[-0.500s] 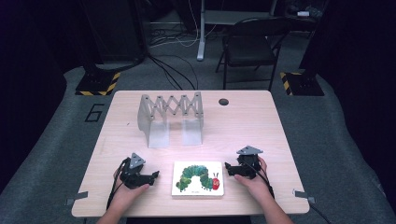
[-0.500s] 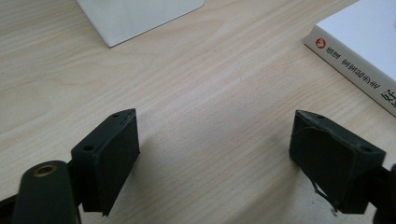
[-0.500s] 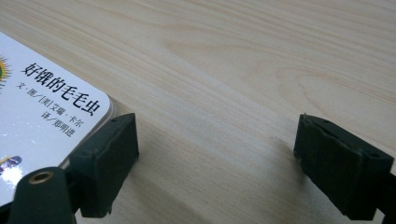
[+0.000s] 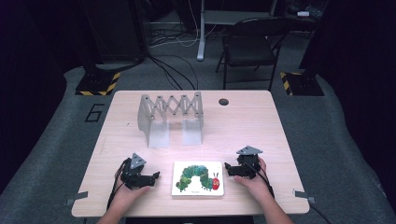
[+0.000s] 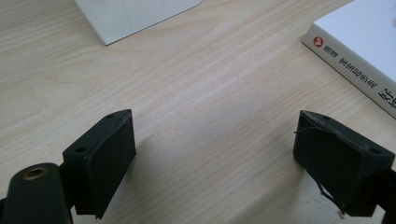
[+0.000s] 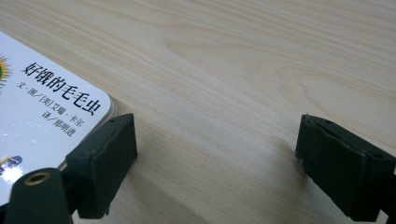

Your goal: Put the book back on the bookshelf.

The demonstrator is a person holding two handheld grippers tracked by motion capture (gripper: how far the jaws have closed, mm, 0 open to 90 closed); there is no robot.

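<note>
A white picture book (image 4: 198, 178) with a green caterpillar on its cover lies flat near the table's front edge, between the two hands. My left gripper (image 4: 155, 176) rests on the table just left of the book, jaws open and pointing at it; the left gripper view shows the book's spine (image 5: 359, 51) at the upper right and bare wood between the pads of the left gripper (image 5: 215, 163). My right gripper (image 4: 227, 167) sits just right of the book, open. In the right gripper view, the book's corner (image 6: 46, 121) lies beside the left pad of the right gripper (image 6: 217, 163), nothing held.
A grey expanding bookend rack (image 4: 171, 116) stands at the table's middle back; its base plate (image 5: 135, 16) shows in the left gripper view. A dark round hole (image 4: 223, 101) is in the tabletop (image 4: 243, 130) at the back right. A folding chair (image 4: 250, 46) stands beyond the table.
</note>
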